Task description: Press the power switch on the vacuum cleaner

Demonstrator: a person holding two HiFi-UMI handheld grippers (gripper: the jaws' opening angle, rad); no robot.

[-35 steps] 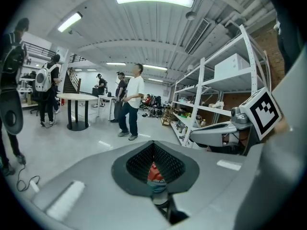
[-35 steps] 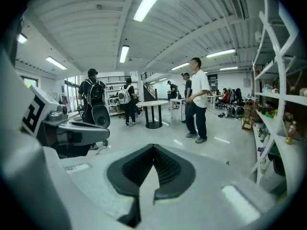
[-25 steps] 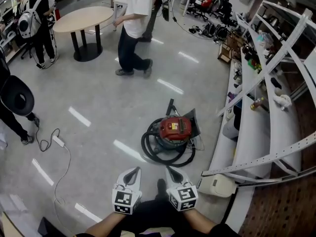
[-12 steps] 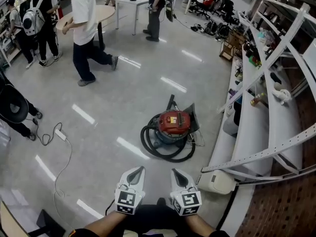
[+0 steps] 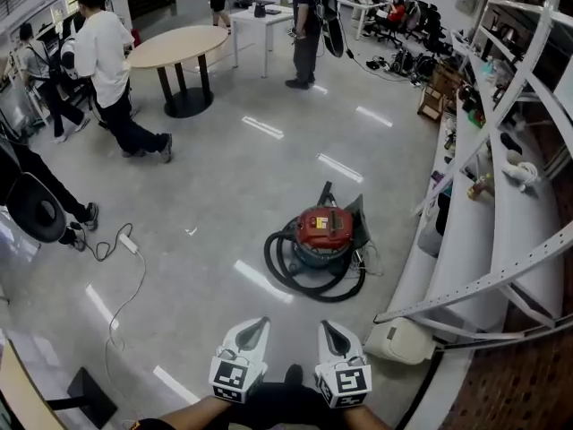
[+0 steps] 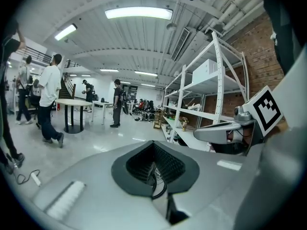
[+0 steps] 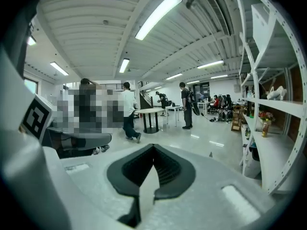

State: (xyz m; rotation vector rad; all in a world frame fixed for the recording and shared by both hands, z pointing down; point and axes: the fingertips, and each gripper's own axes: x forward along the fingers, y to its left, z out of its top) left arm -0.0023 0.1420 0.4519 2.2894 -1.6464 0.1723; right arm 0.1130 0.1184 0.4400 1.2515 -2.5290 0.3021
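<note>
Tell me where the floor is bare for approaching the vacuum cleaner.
Bare floor runs from the left claw and right claw up to the hose, and left of the vacuum cleaner out to the power strip. Crowded on its right: the shelving rack and a beige box pinch close.

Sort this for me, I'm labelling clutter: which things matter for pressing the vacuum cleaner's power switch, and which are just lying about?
For the job: red vacuum cleaner (switch itself too small to see), its coiled hose, left gripper, right gripper.
Lying about: power strip on the floor, round table, white shelving.
</note>
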